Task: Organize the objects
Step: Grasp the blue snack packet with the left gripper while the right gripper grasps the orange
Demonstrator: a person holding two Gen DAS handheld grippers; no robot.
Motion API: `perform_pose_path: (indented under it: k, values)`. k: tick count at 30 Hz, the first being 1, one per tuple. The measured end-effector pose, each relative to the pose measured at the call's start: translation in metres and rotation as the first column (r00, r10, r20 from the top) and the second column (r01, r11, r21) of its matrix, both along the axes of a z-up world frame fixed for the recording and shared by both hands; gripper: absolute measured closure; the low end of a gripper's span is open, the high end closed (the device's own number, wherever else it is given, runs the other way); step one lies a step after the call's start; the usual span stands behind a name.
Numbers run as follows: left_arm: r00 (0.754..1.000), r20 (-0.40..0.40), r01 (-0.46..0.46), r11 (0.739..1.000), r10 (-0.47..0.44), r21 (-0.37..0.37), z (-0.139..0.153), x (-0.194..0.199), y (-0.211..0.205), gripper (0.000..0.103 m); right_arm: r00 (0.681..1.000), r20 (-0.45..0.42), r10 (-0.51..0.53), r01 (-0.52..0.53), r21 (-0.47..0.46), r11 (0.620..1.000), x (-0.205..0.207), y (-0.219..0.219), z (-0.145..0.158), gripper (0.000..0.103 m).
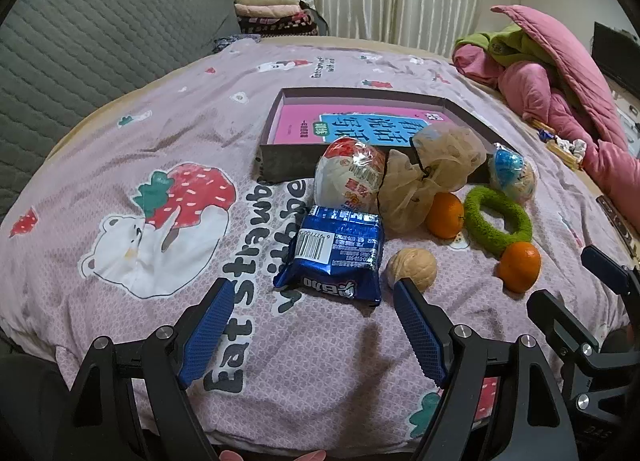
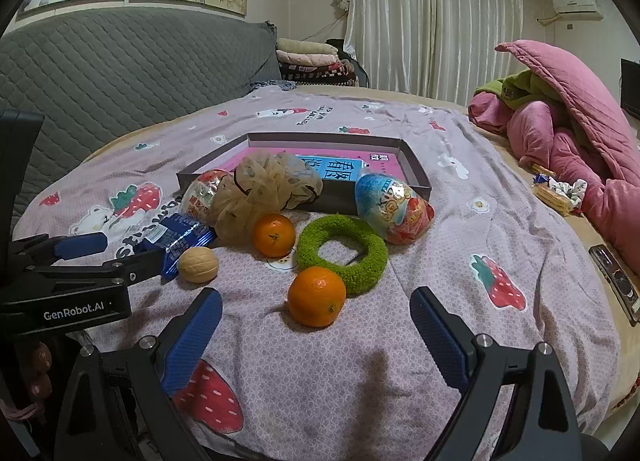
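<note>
A dark shallow box (image 1: 276, 167) (image 2: 416, 175) with a pink book inside lies on the bed. In front of it sit a red-and-white snack pack (image 1: 350, 177) (image 2: 200, 197), a beige mesh puff (image 1: 424, 181) (image 2: 264, 189), a blue-topped snack pack (image 1: 514, 173) (image 2: 394, 207), a green fuzzy ring (image 1: 498, 221) (image 2: 344, 253), two oranges (image 1: 444, 215) (image 1: 519, 265) (image 2: 274, 235) (image 2: 317, 296), a walnut (image 1: 412, 268) (image 2: 198, 264) and a blue wrapper (image 1: 336, 257) (image 2: 176, 241). My left gripper (image 1: 312, 289) is open just short of the wrapper and walnut. My right gripper (image 2: 316, 297) is open, the near orange just ahead of its tips.
A grey quilted headboard (image 1: 80, 45) rises at the left. Pink and green bedding (image 1: 560, 73) (image 2: 568, 121) is heaped at the right, with small snacks beside it. A dark flat device (image 2: 614, 285) lies near the bed's right edge. White curtains hang behind.
</note>
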State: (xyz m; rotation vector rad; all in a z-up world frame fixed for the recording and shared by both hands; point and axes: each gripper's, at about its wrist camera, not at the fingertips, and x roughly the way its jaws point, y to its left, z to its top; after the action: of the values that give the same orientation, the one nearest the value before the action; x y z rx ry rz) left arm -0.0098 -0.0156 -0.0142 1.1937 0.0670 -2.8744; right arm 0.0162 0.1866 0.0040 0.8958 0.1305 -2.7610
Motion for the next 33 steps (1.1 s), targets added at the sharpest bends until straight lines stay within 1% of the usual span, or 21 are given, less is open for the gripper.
perform_pose_path:
  k: [11,27,33]
  values:
    - [1.0,0.006,-0.007,1.0,0.007,0.017,-0.004,-0.008,-0.007,0.021,1.0,0.017,-0.02,0.02,-0.003,1.0,-0.005,0.002,-0.004,0.008]
    - [1.0,0.013,0.012,0.999,-0.012,0.035,-0.008,-0.025,-0.007,0.021,0.999,0.044,-0.027,0.027,-0.005,1.0,-0.014,0.001,-0.012,0.008]
    - [1.0,0.015,0.008,1.0,-0.009,0.03,-0.011,-0.034,-0.006,0.021,0.997,0.062,-0.047,0.049,-0.018,0.999,-0.021,0.003,-0.015,0.014]
